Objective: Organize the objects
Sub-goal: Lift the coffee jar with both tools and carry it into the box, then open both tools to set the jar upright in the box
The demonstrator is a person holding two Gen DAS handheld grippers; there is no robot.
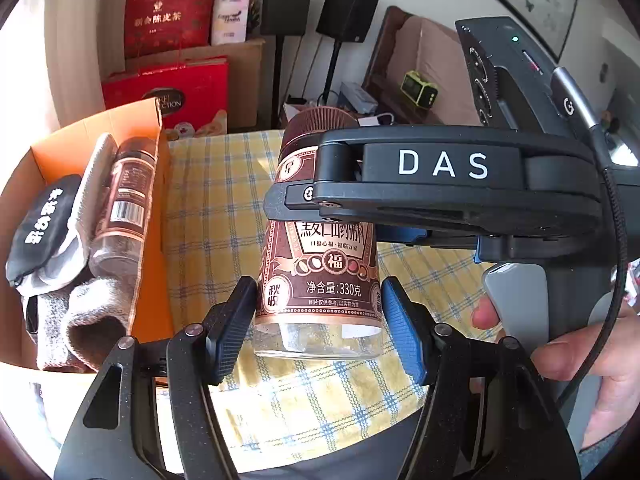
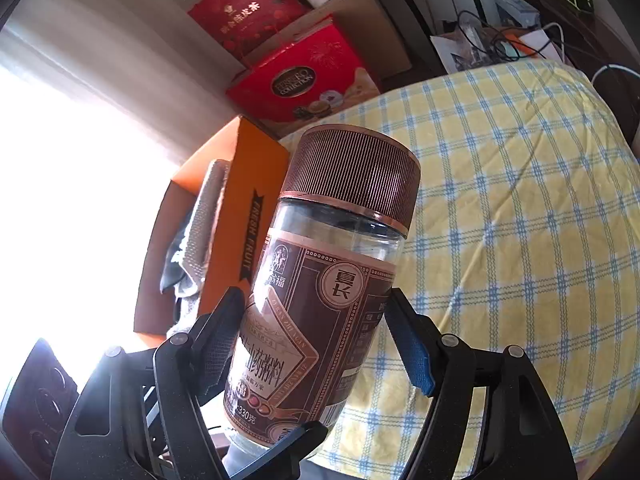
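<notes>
Through your left wrist view, the left tongs [image 1: 318, 312] stand spread around the clear base of the jar [image 1: 320, 248], pads just beside it; whether they touch is unclear. Your right tongs [image 1: 296, 196], marked "DAS", cross the jar's middle. Its label reads "330". At left the orange box [image 1: 150, 216] holds a second jar [image 1: 124, 200] and grey cloth [image 1: 92, 312]; checked cloth [image 1: 216, 184] lies open between. Through your right wrist view, the right tongs [image 2: 316, 340] clamp the tilted jar [image 2: 320, 280], ribbed cap [image 2: 352, 176] up. The box [image 2: 248, 220] side reads "FRESH FRUIT"; open checked cloth [image 2: 520, 220] spreads rightward.
</notes>
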